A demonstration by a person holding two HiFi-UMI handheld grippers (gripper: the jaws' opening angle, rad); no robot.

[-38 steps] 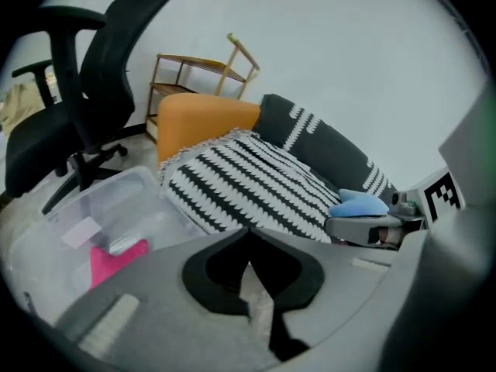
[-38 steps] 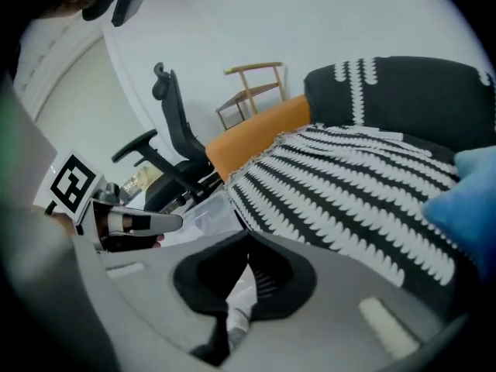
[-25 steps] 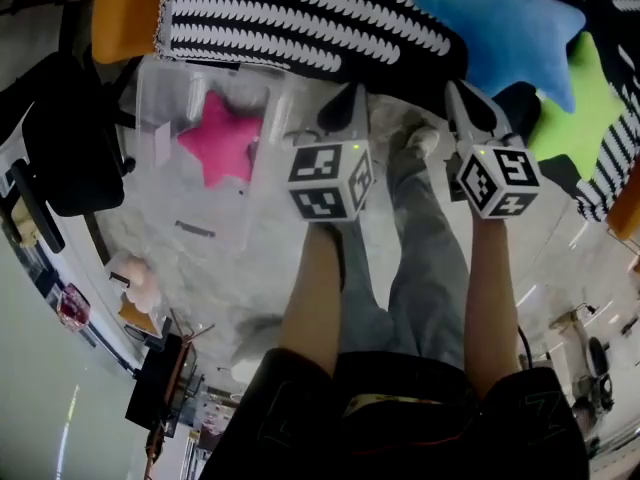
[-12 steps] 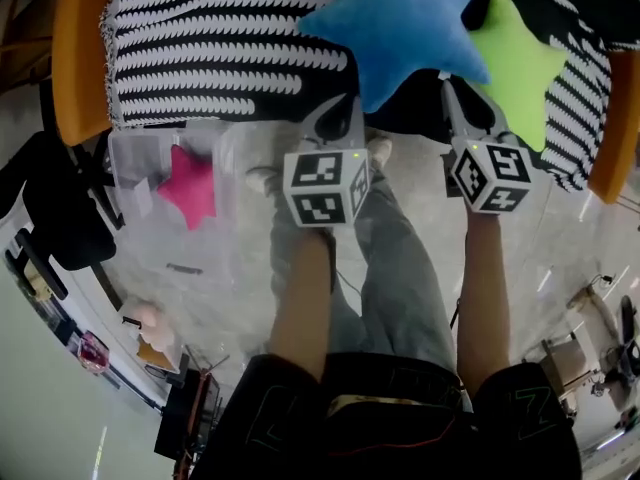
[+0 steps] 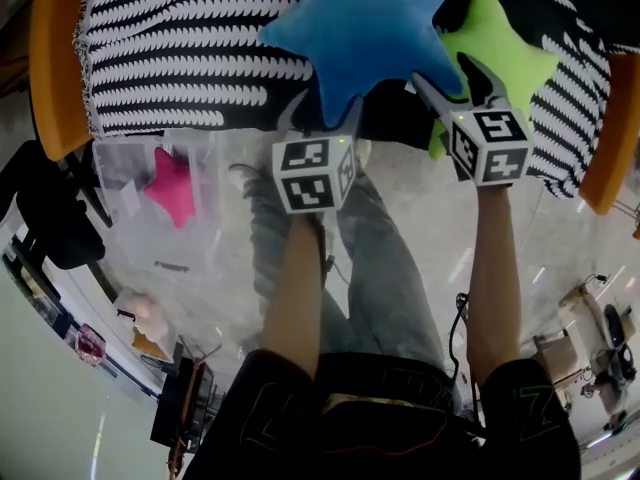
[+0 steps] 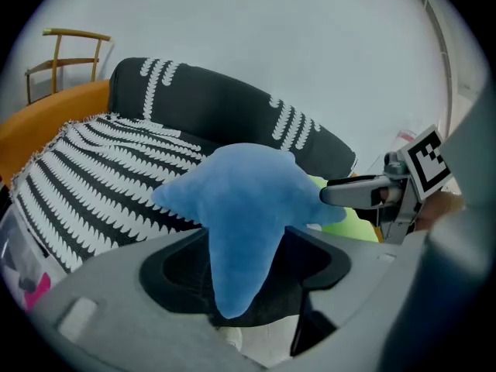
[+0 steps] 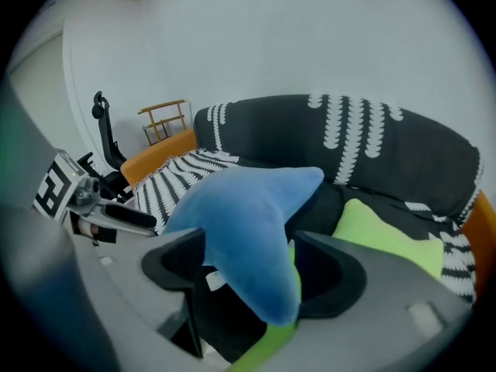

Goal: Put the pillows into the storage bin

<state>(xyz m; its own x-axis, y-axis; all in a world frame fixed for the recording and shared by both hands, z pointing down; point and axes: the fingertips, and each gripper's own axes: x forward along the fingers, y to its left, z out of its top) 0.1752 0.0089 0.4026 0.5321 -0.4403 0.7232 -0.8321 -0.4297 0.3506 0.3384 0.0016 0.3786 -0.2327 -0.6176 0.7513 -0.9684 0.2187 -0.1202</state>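
The jaws of the left gripper [image 5: 325,115] and right gripper [image 5: 455,86] had just been opened wide, with an arm of the blue star pillow [image 5: 365,23] ungripped between each pair. A pink star pillow [image 5: 170,186] was held in the clear storage bin [image 5: 112,153], and a green star pillow [image 5: 505,53] was seen on the striped sofa [image 5: 180,48].

blue pillow [image 5: 365,28]: plush cloth | bin [image 5: 125,163]: clear glossy plastic | throw [image 5: 190,48]: knitted
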